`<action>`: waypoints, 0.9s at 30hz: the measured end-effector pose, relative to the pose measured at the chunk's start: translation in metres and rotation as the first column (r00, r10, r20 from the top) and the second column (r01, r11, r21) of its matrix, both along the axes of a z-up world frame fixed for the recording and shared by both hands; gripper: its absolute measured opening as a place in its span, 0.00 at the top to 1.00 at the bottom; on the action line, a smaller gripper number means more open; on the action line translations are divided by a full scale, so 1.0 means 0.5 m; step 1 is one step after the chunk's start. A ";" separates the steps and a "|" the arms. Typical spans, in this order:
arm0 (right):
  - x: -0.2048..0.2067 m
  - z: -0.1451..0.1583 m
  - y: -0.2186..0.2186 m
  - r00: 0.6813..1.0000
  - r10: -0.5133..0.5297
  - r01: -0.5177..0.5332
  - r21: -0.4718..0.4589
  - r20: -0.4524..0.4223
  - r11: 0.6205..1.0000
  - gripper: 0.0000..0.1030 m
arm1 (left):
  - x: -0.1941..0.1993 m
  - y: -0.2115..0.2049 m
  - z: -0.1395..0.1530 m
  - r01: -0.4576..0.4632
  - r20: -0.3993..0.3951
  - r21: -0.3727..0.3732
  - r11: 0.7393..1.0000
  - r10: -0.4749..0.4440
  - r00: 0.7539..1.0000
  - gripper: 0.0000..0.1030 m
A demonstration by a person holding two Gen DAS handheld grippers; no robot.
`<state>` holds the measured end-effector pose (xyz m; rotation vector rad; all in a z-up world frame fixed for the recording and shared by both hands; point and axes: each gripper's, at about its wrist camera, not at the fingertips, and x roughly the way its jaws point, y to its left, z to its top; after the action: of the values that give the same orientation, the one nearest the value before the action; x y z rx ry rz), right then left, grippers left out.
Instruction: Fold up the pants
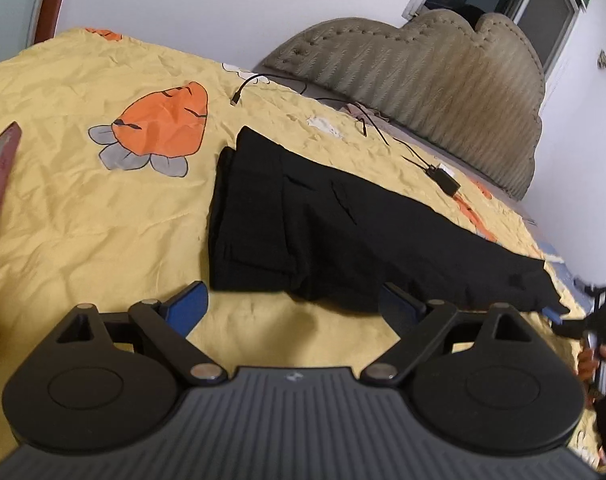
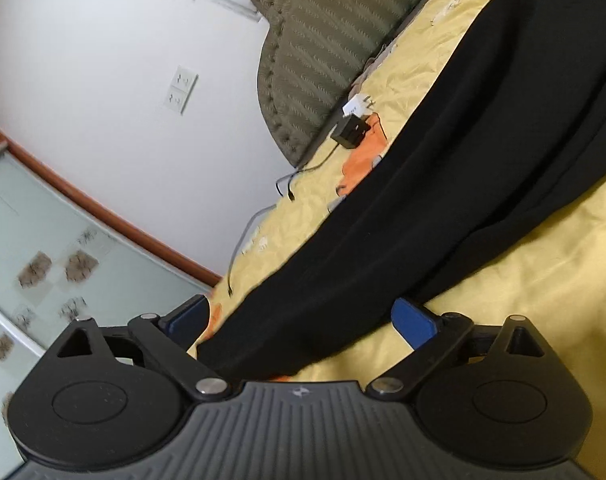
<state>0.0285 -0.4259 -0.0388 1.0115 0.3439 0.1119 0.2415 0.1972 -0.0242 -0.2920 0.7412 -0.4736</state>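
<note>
Pants (image 1: 343,232): black, lying long on the bed, already doubled leg on leg it seems; waist end toward the carrot print, leg ends toward right gripper.
Left gripper (image 1: 291,308): jaws wide, holding nothing, just before the near edge of waist part, not touching.
Right gripper (image 2: 303,320): jaws wide, empty, leg end lies between the fingers, not yet pinched.
Risk 1: gripper may take only top layer, so layers slide apart when lifted & fold goes uneven.
Risk 2: gripper may pinch the bedsheet (image 1: 83,208) w/ the cloth, sheet is thin and wrinkled.
Risk 3: charger (image 1: 443,178) and cable (image 1: 263,80) are near the far edge; swinging cloth may drag them.
Surface: soft bed, yellow sheet, gives under pressure.
Room: padded headboard (image 1: 443,92), white wall, window, tiled floor.
</note>
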 end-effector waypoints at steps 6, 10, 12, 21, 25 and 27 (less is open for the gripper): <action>0.010 -0.011 -0.007 0.996 -0.030 0.021 0.106 0.081 0.994 0.04 | -0.059 -0.020 0.024 -0.011 0.038 0.039 0.999 0.009 0.999 0.12; 0.052 -0.021 -0.018 0.997 -0.032 0.019 0.169 0.071 0.985 0.03 | -0.092 -0.032 0.030 -0.008 0.055 -0.028 1.000 0.009 0.998 0.11; 0.065 -0.009 -0.003 0.997 0.025 -0.039 0.175 0.080 0.984 0.02 | -0.100 -0.039 0.027 0.007 0.047 -0.055 0.998 -0.004 0.999 0.11; 0.155 0.019 0.043 0.998 0.048 -0.051 0.078 0.036 0.996 0.00 | -0.120 -0.063 0.006 0.019 0.058 -0.071 0.997 -0.014 0.998 0.11; 0.216 0.026 0.108 0.970 0.242 -0.243 -0.017 -0.030 0.970 0.00 | -0.125 -0.065 -0.010 0.043 0.055 -0.087 0.995 -0.038 0.998 0.11; 0.233 0.031 0.146 0.956 0.292 -0.294 -0.097 -0.033 0.951 0.00 | -0.125 -0.067 -0.015 0.046 0.053 -0.093 0.995 -0.041 0.998 0.11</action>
<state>0.1450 -0.3530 -0.0233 0.8564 0.5114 0.3509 0.1788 0.1639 -0.0319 -0.3511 0.6772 -0.5560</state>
